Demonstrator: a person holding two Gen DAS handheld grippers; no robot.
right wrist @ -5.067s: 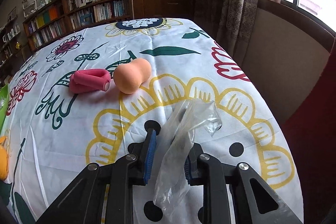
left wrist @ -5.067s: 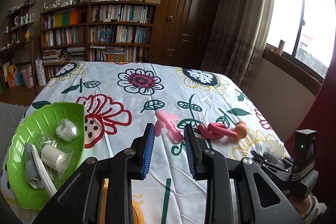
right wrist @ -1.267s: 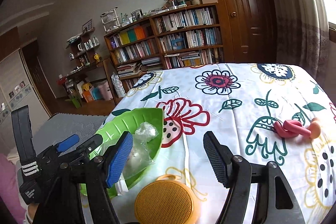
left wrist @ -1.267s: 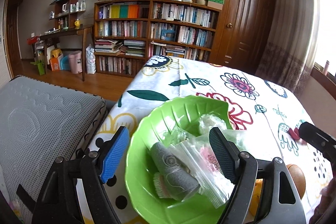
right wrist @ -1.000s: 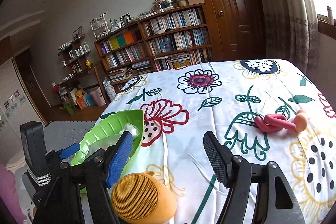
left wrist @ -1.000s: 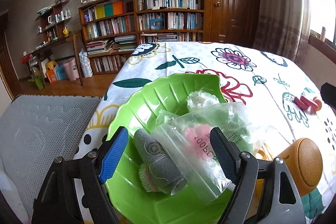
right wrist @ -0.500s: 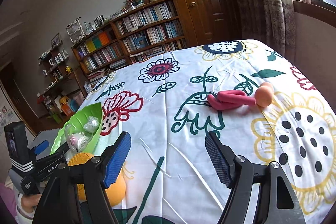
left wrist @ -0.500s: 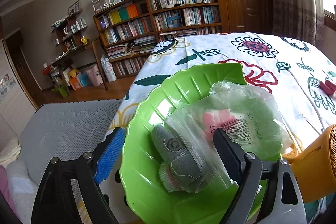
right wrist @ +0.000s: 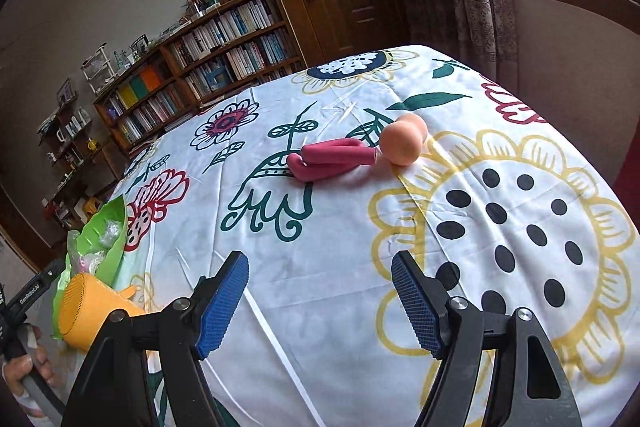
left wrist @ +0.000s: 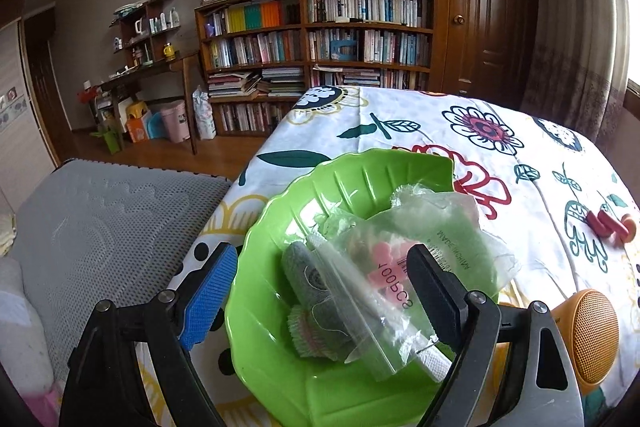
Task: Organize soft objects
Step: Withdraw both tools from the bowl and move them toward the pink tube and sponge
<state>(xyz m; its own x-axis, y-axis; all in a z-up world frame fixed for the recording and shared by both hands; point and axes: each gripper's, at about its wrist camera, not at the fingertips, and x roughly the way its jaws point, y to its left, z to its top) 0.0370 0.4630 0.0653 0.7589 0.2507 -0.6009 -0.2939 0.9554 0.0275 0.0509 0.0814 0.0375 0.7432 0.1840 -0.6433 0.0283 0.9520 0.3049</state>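
- Holding our left gripper [left wrist: 320,291] spread wide over the green leaf-shaped bowl [left wrist: 276,215], we see a clear plastic bag [left wrist: 404,267] and a grey roll [left wrist: 308,279] lying inside it.
- Our right gripper [right wrist: 320,295] gapes empty above the floral tablecloth [right wrist: 344,239].
- Ahead of it lie a pink folded piece [right wrist: 332,159] touching a peach sponge [right wrist: 402,143].
- An orange speaker [right wrist: 88,303] sits beside the bowl.

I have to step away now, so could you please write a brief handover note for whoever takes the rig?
Left gripper: open, empty, over the green leaf-shaped plastic bowl.
Right gripper: open, empty, above the floral tablecloth.
Done: the clear plastic bag with pink contents, a grey rolled cloth and other wrapped bits lie in the bowl.
Left: the dark pink folded foam piece and the peach gourd-shaped sponge, touching, on the cloth ahead of the right gripper; the orange round mesh-fronted object sits beside the bowl.
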